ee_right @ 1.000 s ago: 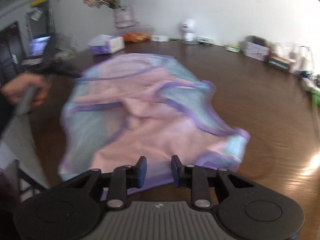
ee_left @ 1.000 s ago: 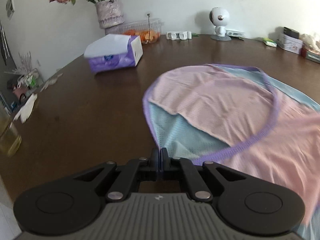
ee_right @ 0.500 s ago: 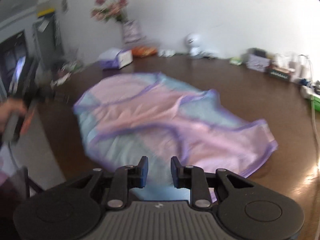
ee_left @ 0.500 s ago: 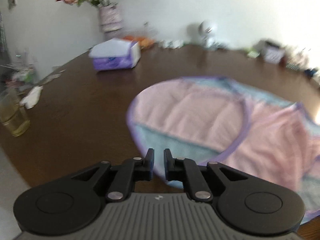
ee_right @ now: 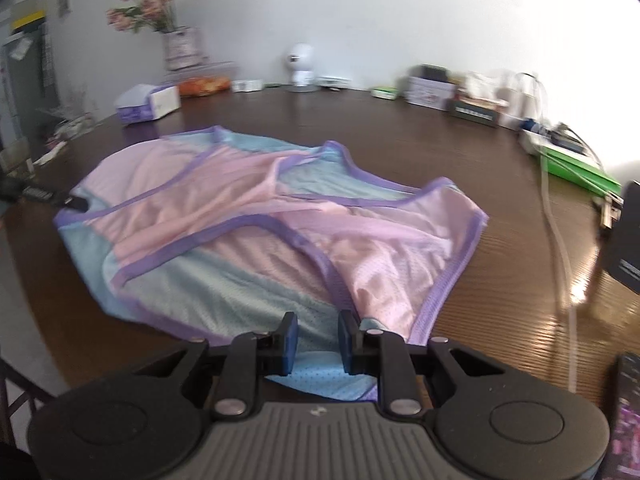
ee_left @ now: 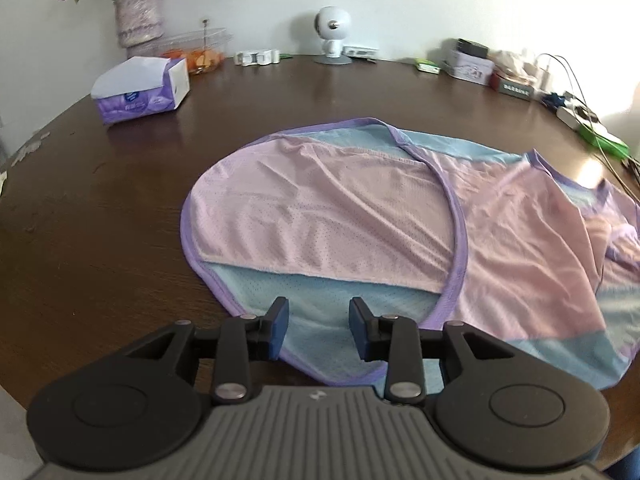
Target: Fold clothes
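Your left gripper (ee_left: pixel 319 328) hangs over the near edge of the garment (ee_left: pixel 360 216), its jaws a moderate way apart with nothing pinched; they have just been opening, and only the blue mesh hem lies below the gap, not pressed by either pad. Your right gripper (ee_right: pixel 318 338) sits over the garment's other end with its jaws narrow but parted; they have just closed a little further, and the blue mesh shows in the gap without either pad clamping it. The garment is a sleeveless mesh top in pink and pale blue with purple binding, and it lies spread across the middle of the dark wooden table (ee_left: pixel 100 208). From your left wrist view, one pink panel is folded over toward the left, its purple trim (ee_left: pixel 456 240) curving across the cloth, with a blue strip bare along the near side. From your right wrist view, the cloth is rumpled, with purple-edged openings crossing each other and a pink fold bunched just ahead of your fingers (ee_right: pixel 289 340). Toward the back left of the table you have a purple tissue box (ee_left: pixel 140 92), well apart from the garment, and behind it a vase of pink flowers (ee_left: pixel 138 16) against the white wall. A small white round device on a stand (ee_left: pixel 333 36) stands at the back edge, and boxes and cables crowd the table's far right side.
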Available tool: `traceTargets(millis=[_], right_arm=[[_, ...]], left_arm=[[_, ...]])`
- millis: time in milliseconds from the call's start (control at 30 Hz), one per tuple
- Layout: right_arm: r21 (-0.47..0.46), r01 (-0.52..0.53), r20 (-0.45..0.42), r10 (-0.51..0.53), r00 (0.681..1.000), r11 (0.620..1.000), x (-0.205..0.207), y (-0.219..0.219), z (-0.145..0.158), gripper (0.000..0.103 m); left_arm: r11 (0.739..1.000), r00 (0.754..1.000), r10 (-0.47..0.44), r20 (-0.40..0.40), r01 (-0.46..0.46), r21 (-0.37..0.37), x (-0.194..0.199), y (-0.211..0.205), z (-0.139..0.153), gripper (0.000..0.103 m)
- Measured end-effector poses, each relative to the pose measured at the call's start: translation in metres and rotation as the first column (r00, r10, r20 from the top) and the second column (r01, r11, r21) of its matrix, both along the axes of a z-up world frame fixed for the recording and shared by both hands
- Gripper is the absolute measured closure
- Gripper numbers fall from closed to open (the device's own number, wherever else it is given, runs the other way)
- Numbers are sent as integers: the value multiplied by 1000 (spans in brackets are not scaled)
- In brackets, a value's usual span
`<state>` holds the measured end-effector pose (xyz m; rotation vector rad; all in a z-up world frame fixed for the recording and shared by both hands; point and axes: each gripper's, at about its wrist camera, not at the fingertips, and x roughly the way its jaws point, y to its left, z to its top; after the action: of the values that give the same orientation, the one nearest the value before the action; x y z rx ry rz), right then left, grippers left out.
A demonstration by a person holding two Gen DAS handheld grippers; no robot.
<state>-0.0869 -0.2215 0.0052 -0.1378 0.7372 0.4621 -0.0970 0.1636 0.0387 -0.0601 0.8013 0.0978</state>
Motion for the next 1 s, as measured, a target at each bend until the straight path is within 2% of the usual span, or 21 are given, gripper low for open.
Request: traceTargets(millis=[33,100,167,233,300,500,567,667,767,867,1000], right_arm=[[4,11,4,-11,1000,1000,-1,-4,1,82],[33,16,34,-18,999,999,-8,-8,9,79],[89,-28,73,22,997,996,-16,-3,19,75],[128,-89,93,78,993,988,-22,9,25,70],[151,-153,102,139,985,977,-25,25,28,67],[43,-258,84,254,963,965,-31,83,16,65],[39,-266,85,262,961,963,-32,89,14,63],[35,-244,90,240,967,969,-34,90,12,60],[10,-190,78,188,979,982,-34,88,8,59],[10,-159,90,157,984,987,-37,80,8,59],[58,-206,112,199,974,977,-47,75,8,59]], left_arm=[[1000,999,-28,23,28,-13,-5,-1,3,68],[995,994,-87,72,90,-38,-15,-2,9,59],[982,978,-169,125,178,-62,-25,-2,16,48],[967,961,-232,148,244,-69,-29,0,15,45],[955,949,-276,153,289,-65,-31,4,8,45],[922,921,-373,117,381,-62,-41,15,-14,45],[912,910,-400,109,406,-48,-42,18,-17,45],[916,910,-401,107,401,14,-45,19,-19,45],[909,902,-414,118,416,16,-46,23,-17,45],[880,871,-471,136,475,5,-51,21,-12,45],[844,834,-531,147,537,4,-54,18,-11,44]])
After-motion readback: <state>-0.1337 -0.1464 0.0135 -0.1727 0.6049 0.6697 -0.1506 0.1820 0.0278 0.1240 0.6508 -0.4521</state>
